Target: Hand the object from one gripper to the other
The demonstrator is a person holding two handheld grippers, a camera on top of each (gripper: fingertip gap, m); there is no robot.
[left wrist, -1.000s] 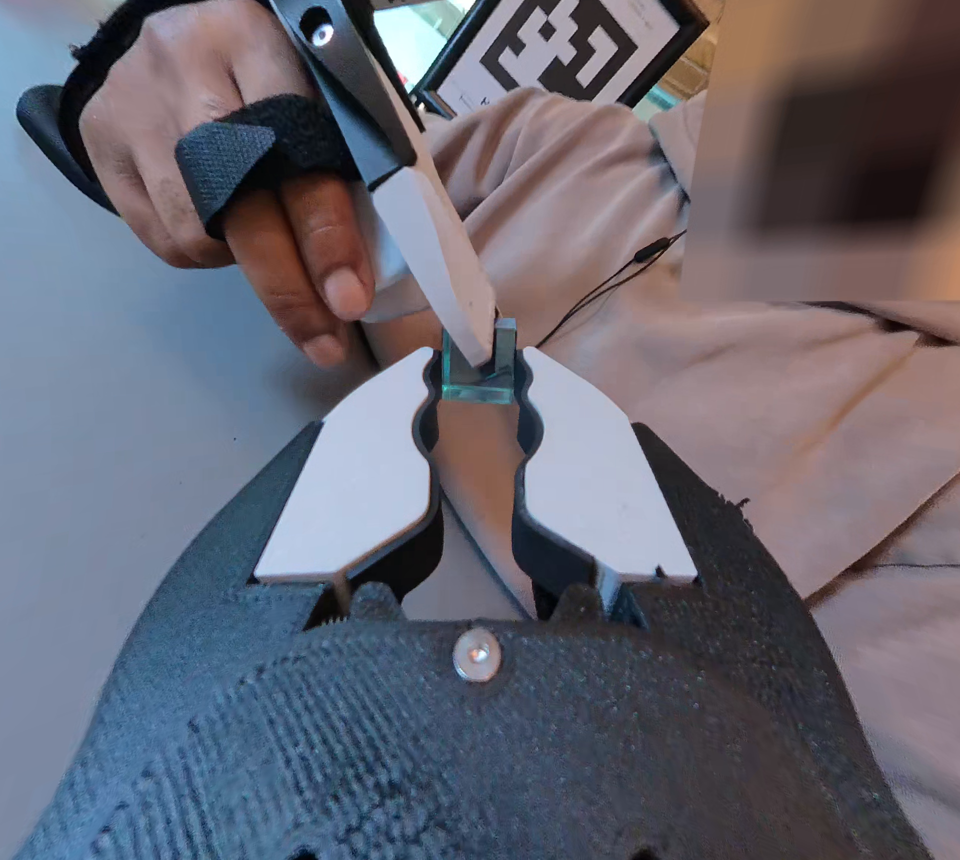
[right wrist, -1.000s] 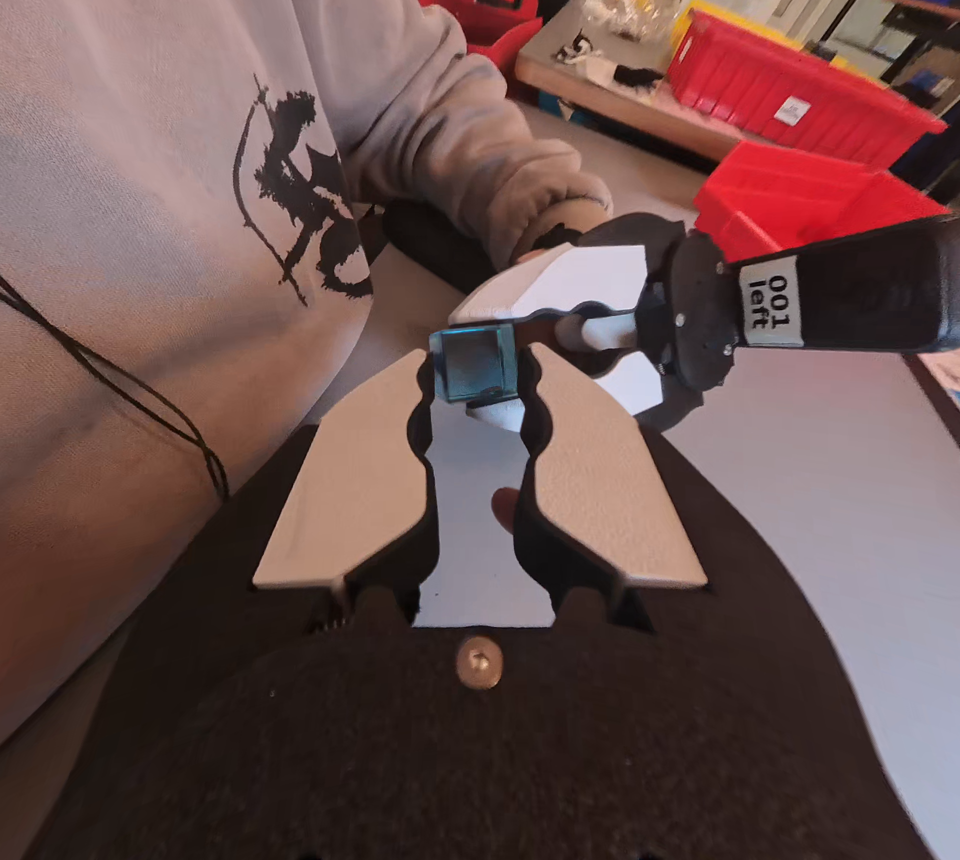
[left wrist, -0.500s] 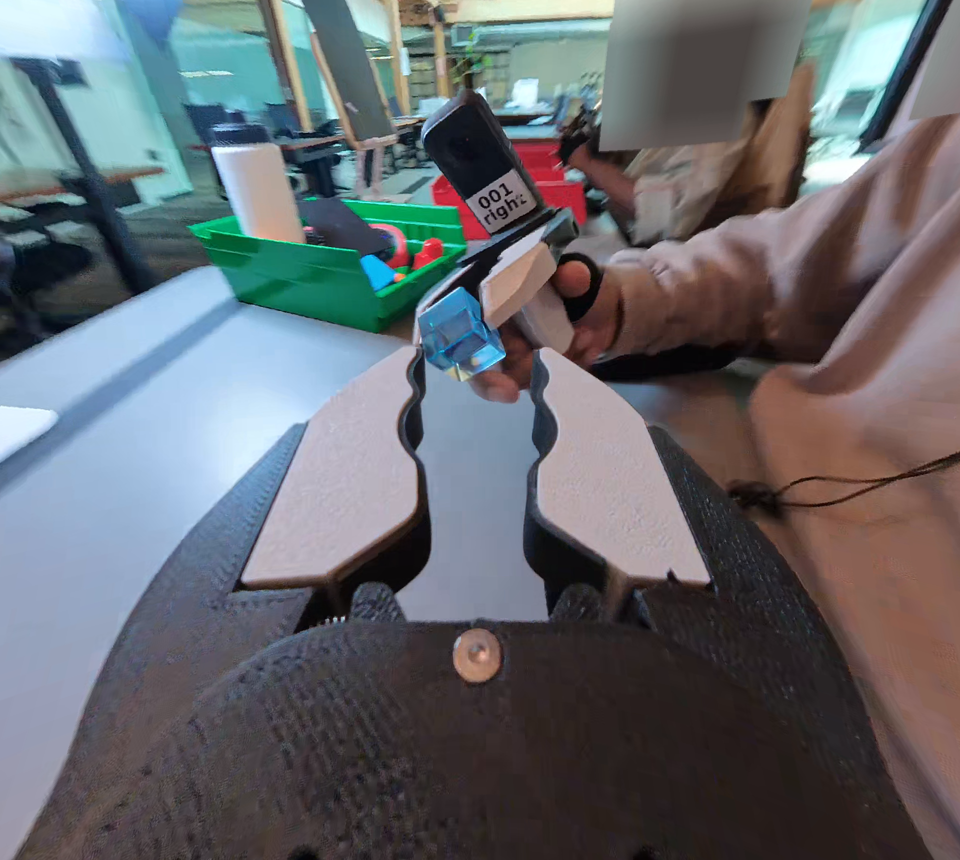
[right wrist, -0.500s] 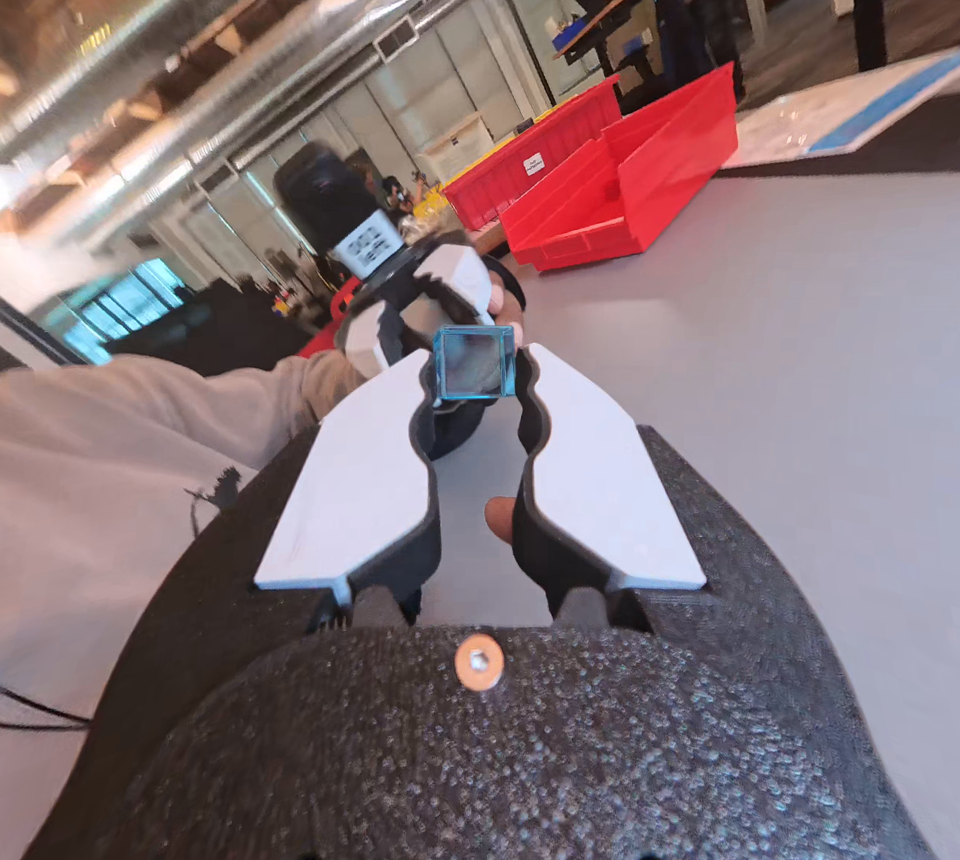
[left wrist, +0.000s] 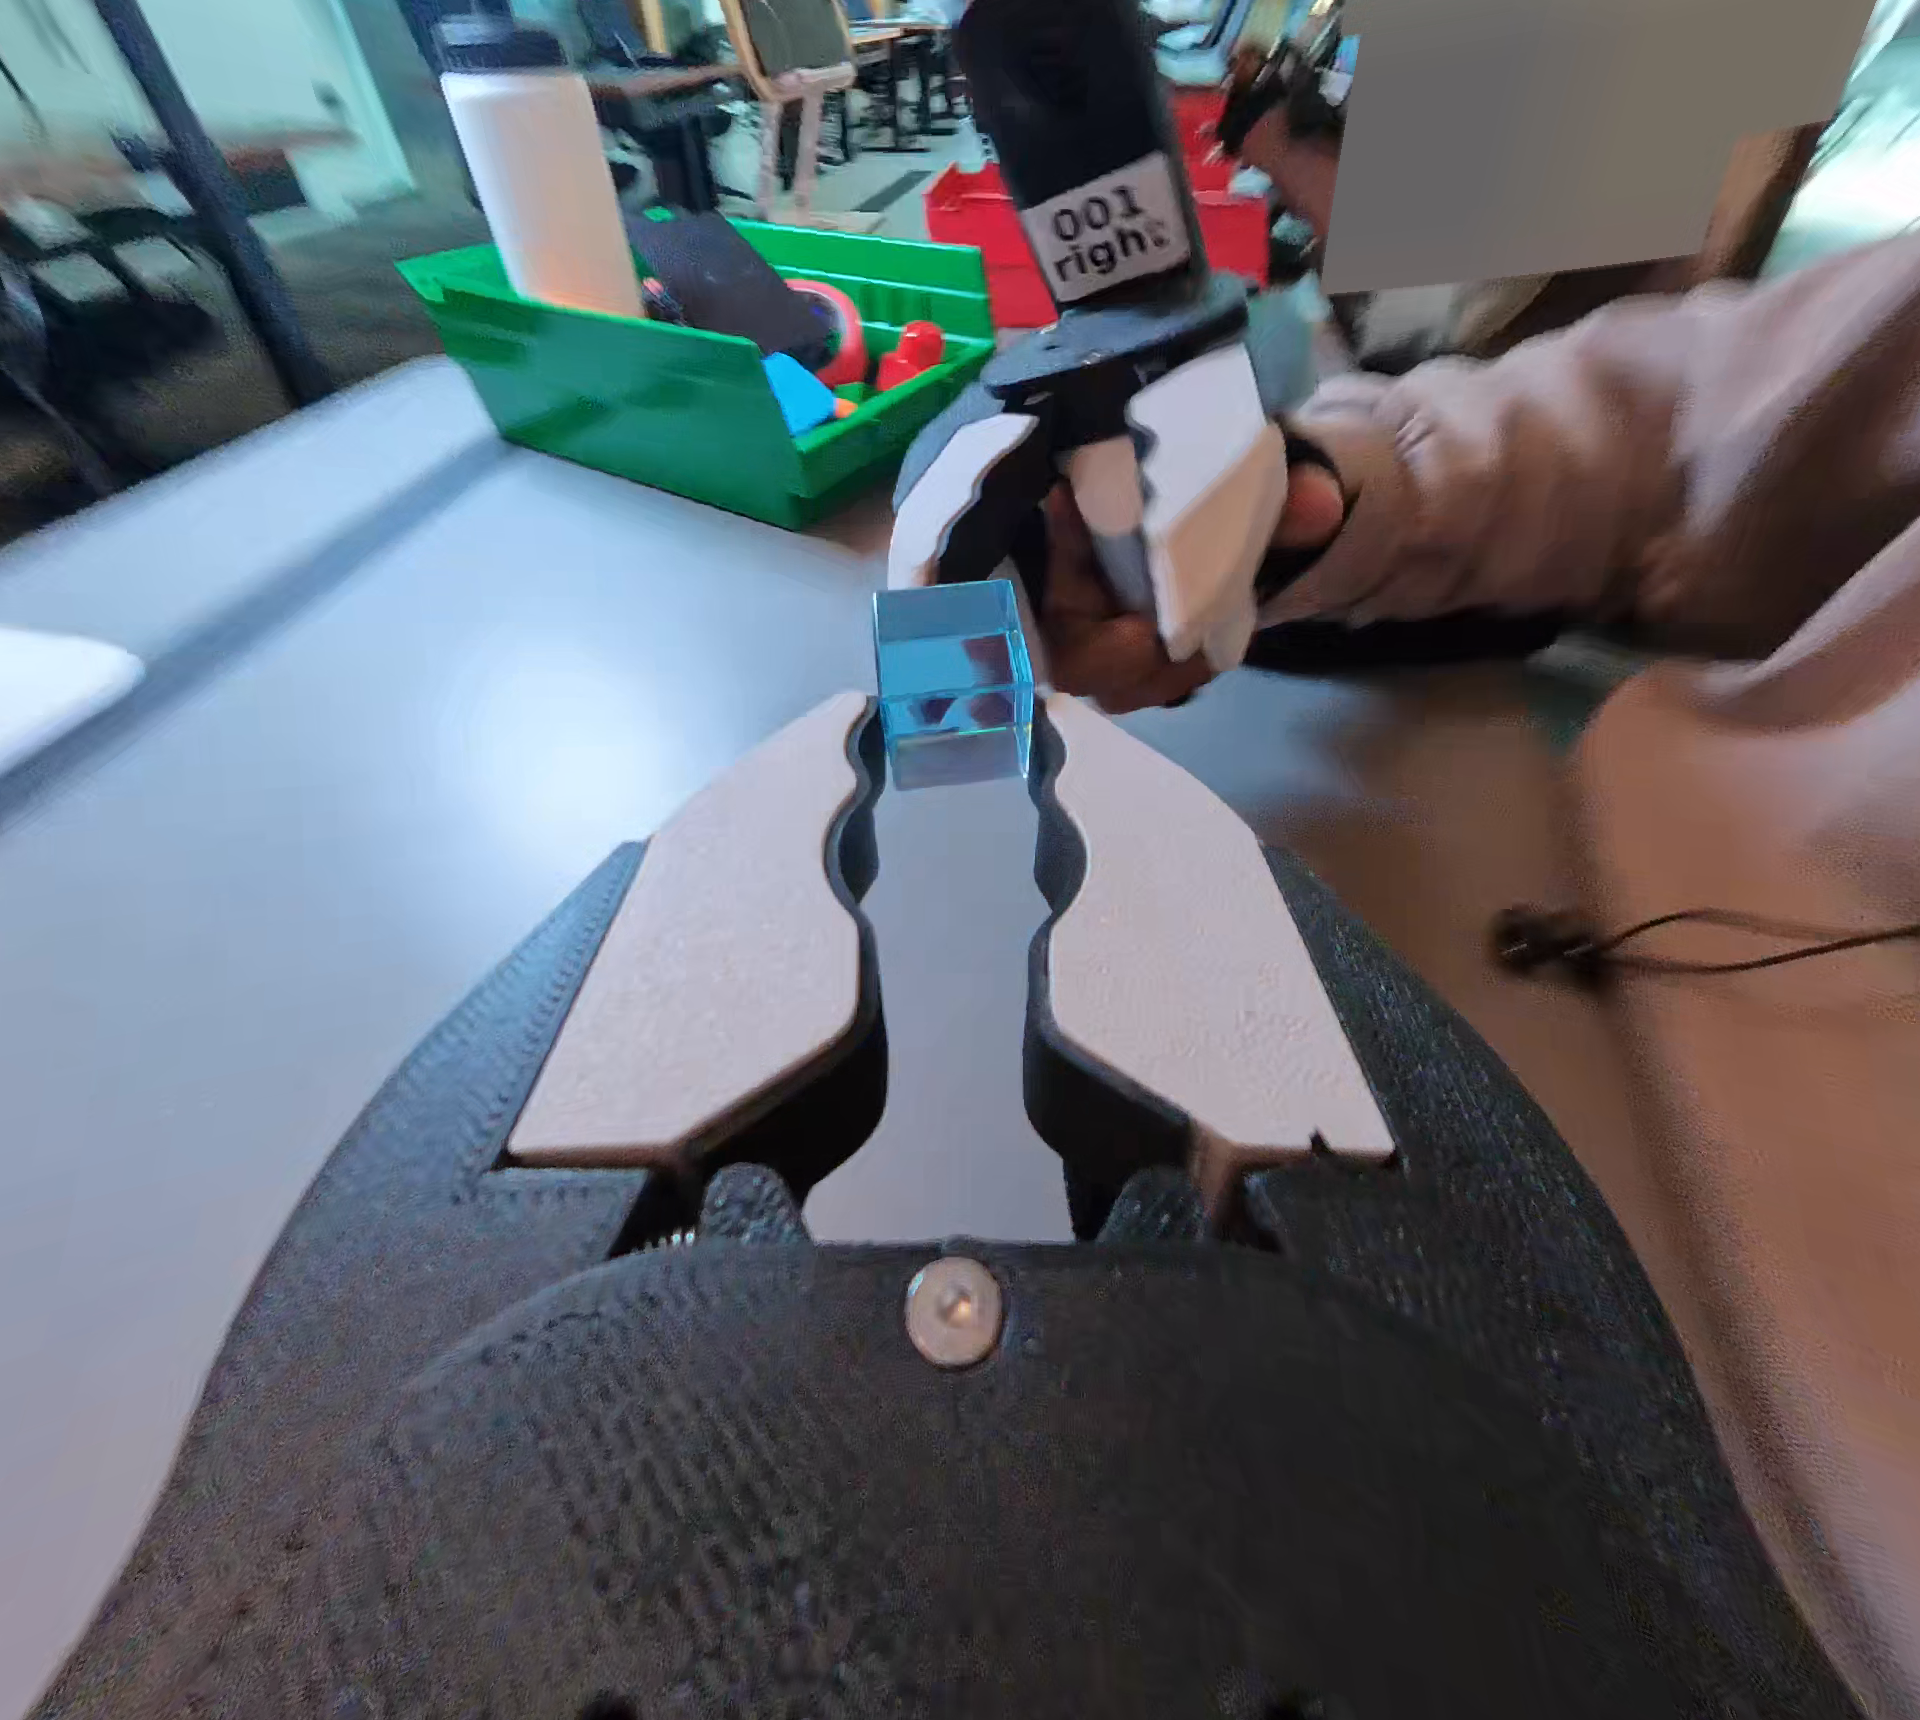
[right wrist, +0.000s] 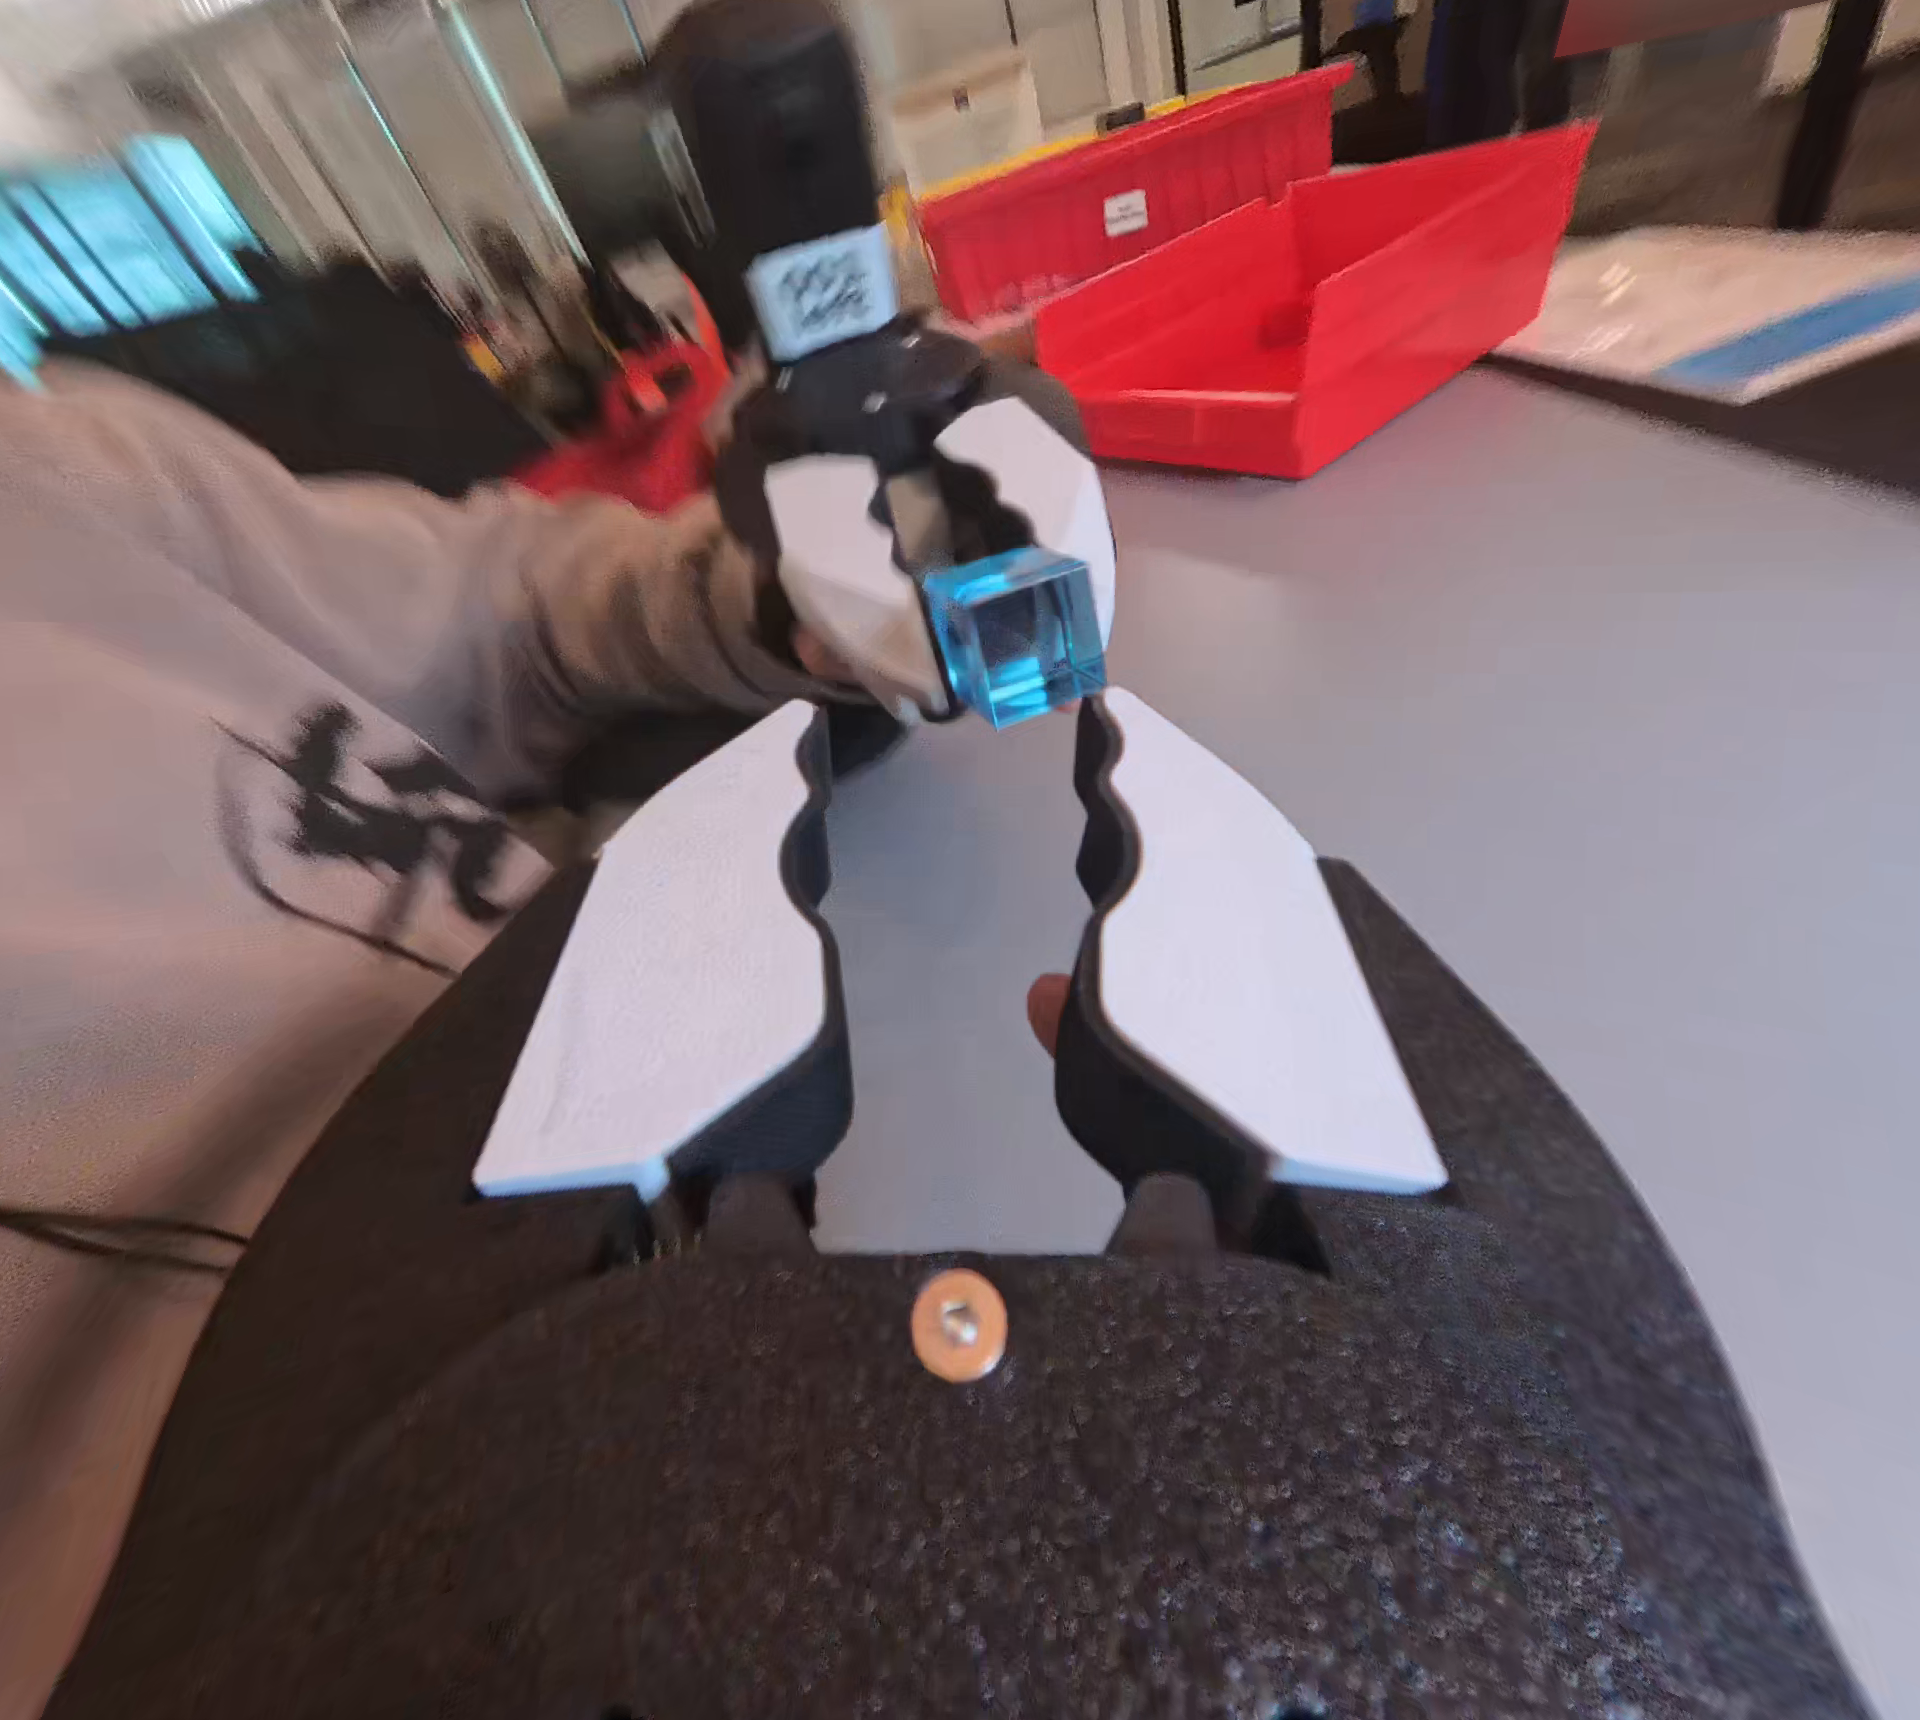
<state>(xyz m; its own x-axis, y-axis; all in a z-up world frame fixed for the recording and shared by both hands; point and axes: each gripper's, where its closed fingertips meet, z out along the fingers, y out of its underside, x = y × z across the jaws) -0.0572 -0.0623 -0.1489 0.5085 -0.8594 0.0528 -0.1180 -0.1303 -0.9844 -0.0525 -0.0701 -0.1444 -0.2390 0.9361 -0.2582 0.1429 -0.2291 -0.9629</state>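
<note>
Blue cube (left wrist: 954, 702) sits pinched in the left claw (left wrist: 954, 740)!
Right claw (right wrist: 951, 725) gapes wide, empty, just beside it above the grey counter (right wrist: 1507, 735).

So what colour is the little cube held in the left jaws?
The cube is see-through light blue, clearest in the right wrist view.

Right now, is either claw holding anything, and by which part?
The left claw holds the clear blue cube at its fingertips, pinched by two opposite side faces. The right claw is open and empty.
</note>
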